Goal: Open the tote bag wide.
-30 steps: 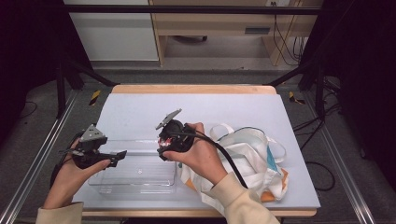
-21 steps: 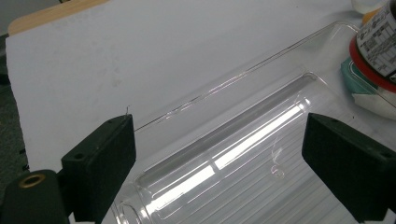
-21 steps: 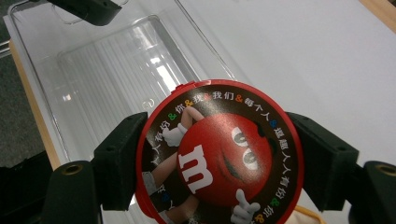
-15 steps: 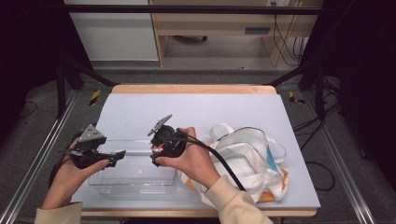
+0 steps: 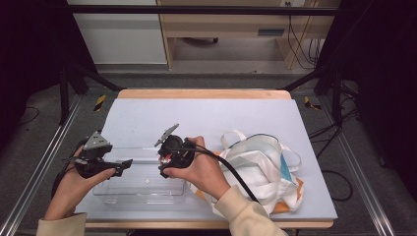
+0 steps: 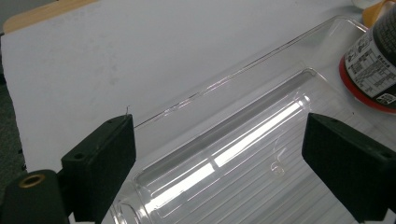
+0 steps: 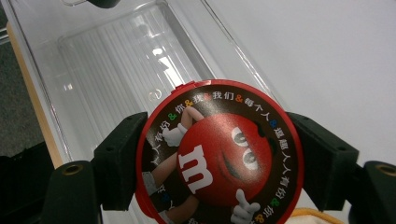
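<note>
Right gripper view | one candy tub (image 7: 219, 158) | one clear tray (image 7: 107, 60) | two claws

Pale grey-blue worktop (image 5: 206, 115) with a wooden edge along the far side. Lying directly on it: a clear plastic tray (image 5: 142, 184) at the near left, long side parallel to the front edge, and a white cloth bag (image 5: 260, 167) with orange patches, crumpled at the near right, just beside the tray.

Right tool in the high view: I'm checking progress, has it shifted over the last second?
Yes. The right tool, shut on the candy tub, moved slightly leftward over the clear tray.
</note>
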Motion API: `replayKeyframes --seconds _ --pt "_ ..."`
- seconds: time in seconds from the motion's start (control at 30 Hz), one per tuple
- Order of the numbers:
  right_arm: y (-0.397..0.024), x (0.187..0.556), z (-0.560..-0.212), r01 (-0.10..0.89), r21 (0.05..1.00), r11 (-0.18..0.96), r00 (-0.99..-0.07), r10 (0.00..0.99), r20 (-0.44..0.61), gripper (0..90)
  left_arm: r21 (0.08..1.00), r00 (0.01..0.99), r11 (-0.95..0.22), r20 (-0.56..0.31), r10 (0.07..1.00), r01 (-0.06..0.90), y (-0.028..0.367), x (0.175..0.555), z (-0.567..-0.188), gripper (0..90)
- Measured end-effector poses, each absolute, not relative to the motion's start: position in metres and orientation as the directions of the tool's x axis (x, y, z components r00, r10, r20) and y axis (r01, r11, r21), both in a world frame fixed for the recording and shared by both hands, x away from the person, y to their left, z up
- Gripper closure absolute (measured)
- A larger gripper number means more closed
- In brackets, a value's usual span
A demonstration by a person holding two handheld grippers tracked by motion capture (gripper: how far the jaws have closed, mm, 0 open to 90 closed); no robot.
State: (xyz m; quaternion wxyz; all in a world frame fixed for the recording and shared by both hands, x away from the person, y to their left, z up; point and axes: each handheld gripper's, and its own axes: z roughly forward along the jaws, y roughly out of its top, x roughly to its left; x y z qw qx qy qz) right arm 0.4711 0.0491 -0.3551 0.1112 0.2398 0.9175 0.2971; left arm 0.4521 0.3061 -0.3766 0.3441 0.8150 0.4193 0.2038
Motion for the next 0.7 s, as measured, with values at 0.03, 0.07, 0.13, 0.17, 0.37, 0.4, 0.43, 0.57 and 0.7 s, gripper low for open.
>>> replayKeyframes --seconds 0.03,0.07,0.13,0.17,0.37,0.4,0.43,0.57,0.7 --pt "0.050 0.471 -0.356 0.375 0.596 0.710 -0.861 0.505 -0.061 26.0 0.732 0.565 -0.411 0.044 0.824 0.543 0.306 0.452 -0.377 10.0" --pt "0.050 0.471 -0.357 0.372 0.595 0.713 -0.862 0.503 -0.063 26.0 0.731 0.565 -0.412 0.045 0.824 0.544 0.306 0.452 -0.377 10.0" --pt "0.052 0.470 -0.360 0.373 0.590 0.716 -0.861 0.504 -0.067 26.0 0.731 0.566 -0.411 0.042 0.824 0.544 0.307 0.452 -0.377 10.0" --pt "0.052 0.471 -0.361 0.375 0.586 0.718 -0.861 0.504 -0.066 26.0 0.731 0.565 -0.410 0.041 0.824 0.545 0.307 0.452 -0.377 10.0" --pt "0.051 0.474 -0.368 0.386 0.583 0.715 -0.859 0.508 -0.054 26.0 0.733 0.564 -0.408 0.040 0.825 0.544 0.308 0.452 -0.377 10.0" --pt "0.052 0.474 -0.369 0.392 0.580 0.714 -0.857 0.513 -0.052 26.0 0.733 0.564 -0.408 0.040 0.825 0.544 0.308 0.452 -0.377 10.0" --pt "0.052 0.474 -0.370 0.388 0.580 0.716 -0.859 0.508 -0.053 26.0 0.732 0.564 -0.408 0.040 0.825 0.545 0.307 0.452 -0.377 10.0" --pt "0.054 0.474 -0.373 0.390 0.572 0.722 -0.858 0.510 -0.058 26.0 0.728 0.567 -0.416 0.046 0.822 0.545 0.307 0.452 -0.377 10.0" --pt "0.054 0.475 -0.376 0.391 0.570 0.723 -0.858 0.510 -0.059 26.0 0.728 0.568 -0.415 0.042 0.822 0.546 0.306 0.453 -0.378 10.0"
